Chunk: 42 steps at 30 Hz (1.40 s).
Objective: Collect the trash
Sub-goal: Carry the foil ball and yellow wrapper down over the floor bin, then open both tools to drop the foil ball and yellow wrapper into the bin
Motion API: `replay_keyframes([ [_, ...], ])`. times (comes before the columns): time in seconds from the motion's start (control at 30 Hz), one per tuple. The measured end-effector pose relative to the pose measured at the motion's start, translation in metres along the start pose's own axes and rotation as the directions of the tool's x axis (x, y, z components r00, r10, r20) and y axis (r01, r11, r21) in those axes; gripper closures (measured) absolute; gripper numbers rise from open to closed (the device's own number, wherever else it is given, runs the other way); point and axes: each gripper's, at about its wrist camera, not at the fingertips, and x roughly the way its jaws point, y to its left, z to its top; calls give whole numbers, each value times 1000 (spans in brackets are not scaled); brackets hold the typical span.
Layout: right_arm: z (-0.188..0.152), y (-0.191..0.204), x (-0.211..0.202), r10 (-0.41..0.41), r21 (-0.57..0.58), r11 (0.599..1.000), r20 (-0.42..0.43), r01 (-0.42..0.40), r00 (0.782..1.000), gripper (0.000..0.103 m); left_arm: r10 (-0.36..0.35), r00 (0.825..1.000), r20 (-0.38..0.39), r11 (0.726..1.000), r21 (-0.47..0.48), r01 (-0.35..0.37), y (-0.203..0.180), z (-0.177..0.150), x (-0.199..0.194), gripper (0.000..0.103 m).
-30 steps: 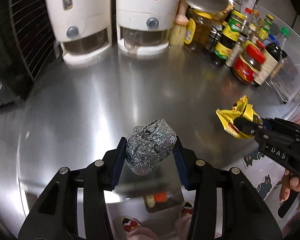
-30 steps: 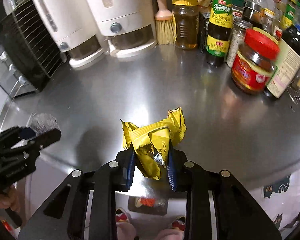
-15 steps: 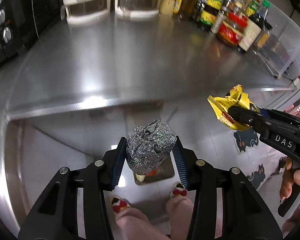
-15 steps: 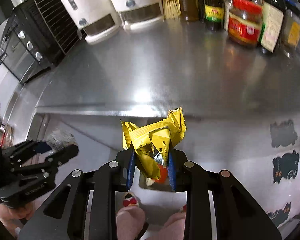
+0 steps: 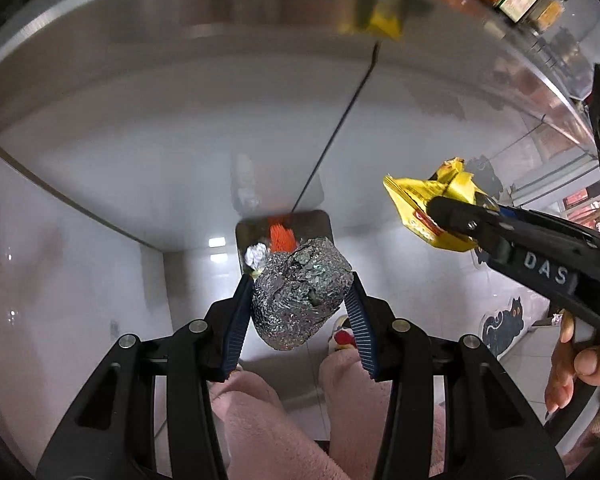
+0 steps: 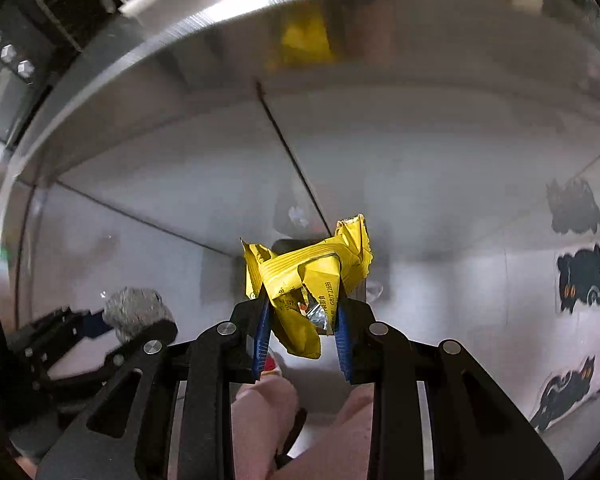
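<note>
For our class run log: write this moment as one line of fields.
left hand-held gripper: shut on foil ball | right hand-held gripper: shut on yellow wrapper | both over floor bin

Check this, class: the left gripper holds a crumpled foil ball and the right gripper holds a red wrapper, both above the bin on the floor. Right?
Not quite. The right gripper holds a yellow wrapper, not red, as the right wrist view shows. The left gripper does hold the foil ball, above the bin.
</note>
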Motion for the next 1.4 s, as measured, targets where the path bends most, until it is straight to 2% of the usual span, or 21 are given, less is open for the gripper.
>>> replay_keyframes([
  [0.27,8,0,55,-13,46,999,-70,16,997,74,8,997,-79,1000,-17,-10,9,5,61,59],
  [0.57,23,0,83,-16,66,998,-127,25,992,70,5,990,-144,999,-45,-11,23,16,100,59],
  [0.73,30,-3,85,-16,74,997,-135,26,991,66,-12,987,-162,998,-57,3,25,23,106,58],
  [0.9,33,-3,85,-12,86,996,-136,24,991,54,-25,985,-169,998,-56,16,23,24,110,57],
  [1.0,35,-5,85,-14,87,996,-134,26,991,49,-27,986,-166,998,-58,18,25,25,111,48],
  [1.17,37,-1,86,-17,88,996,-133,29,991,45,-27,987,-158,998,-64,17,27,25,108,41],
  [1.4,38,0,83,-16,94,995,-120,28,993,31,-20,989,-149,998,-65,11,29,22,103,35],
])
